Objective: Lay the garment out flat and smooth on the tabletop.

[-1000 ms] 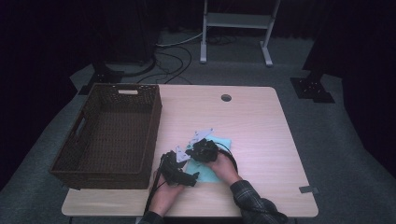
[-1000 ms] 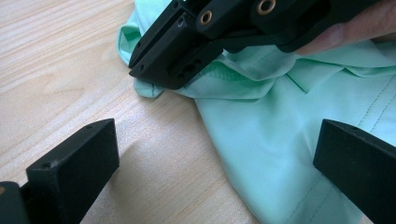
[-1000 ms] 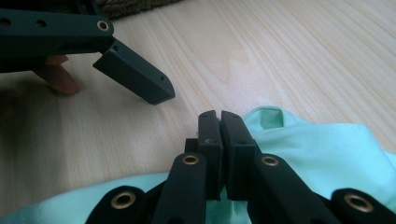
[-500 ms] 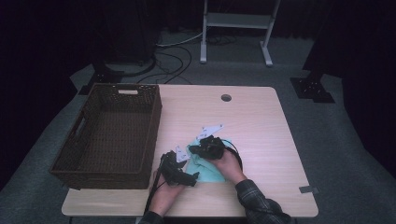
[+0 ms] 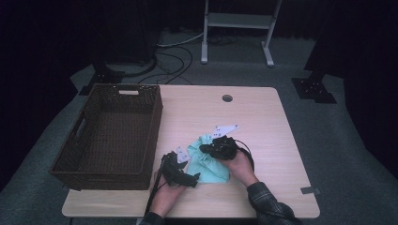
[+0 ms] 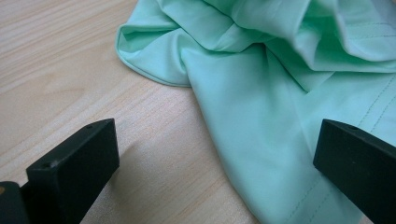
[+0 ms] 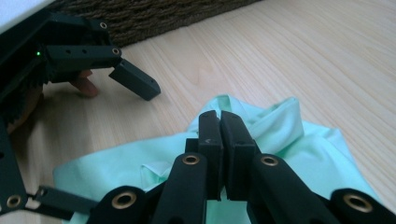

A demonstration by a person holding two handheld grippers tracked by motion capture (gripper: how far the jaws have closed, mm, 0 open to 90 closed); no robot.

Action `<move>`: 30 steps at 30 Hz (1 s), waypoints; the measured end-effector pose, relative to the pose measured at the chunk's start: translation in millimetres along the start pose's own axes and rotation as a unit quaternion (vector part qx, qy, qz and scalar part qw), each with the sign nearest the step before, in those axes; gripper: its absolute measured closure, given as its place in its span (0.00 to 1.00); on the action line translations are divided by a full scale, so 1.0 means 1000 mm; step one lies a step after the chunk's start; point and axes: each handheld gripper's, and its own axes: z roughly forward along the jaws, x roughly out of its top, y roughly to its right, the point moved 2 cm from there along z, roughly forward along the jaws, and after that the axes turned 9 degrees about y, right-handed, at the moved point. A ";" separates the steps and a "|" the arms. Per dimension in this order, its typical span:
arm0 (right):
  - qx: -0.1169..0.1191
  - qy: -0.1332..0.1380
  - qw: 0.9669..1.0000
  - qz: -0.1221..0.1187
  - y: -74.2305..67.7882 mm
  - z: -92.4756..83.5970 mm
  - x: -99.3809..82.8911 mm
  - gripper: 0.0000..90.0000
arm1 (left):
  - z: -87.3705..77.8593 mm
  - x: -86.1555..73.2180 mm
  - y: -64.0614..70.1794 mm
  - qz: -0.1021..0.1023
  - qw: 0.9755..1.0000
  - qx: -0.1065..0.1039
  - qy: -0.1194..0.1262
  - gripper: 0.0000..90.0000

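Both tongs sit low over the front of the pale wooden desk (image 5: 263,117), and I read them best from their own cameras. My right tongs (image 7: 219,122) have their jaws pressed together; a fold of the mint-green thin fabric cloth (image 7: 299,140) rises right at their tips, but the jaws' own bulk hides whether any fabric is pinched between them, so I cannot say they hold it. My left tongs (image 6: 215,149) stand spread wide, one jaw over bare wood and the other over the cloth's edge, with nothing between the pads. From the high view the cloth (image 5: 209,164) lies crumpled on the desk between my two hands, near the front edge and just right of the dark brown woven wicker basket (image 5: 110,131). That view is dim, and my right hand covers part of the cloth. The left gripper view cuts the cloth off at its top and right edges.
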 end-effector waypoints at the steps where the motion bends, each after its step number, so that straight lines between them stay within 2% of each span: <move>1: -0.001 0.000 1.000 -0.002 0.001 -0.002 -0.001 0.97 | 0.000 0.000 0.000 0.000 1.000 0.000 0.000 0.00; 5: -0.010 -0.003 1.000 -0.010 0.004 -0.010 -0.004 0.97 | 0.000 0.000 0.000 0.000 1.000 0.000 0.001 0.00; 30: -0.026 0.008 1.000 0.001 0.026 -0.050 -0.046 0.97 | 0.000 0.000 0.000 -0.001 1.000 0.000 0.000 0.00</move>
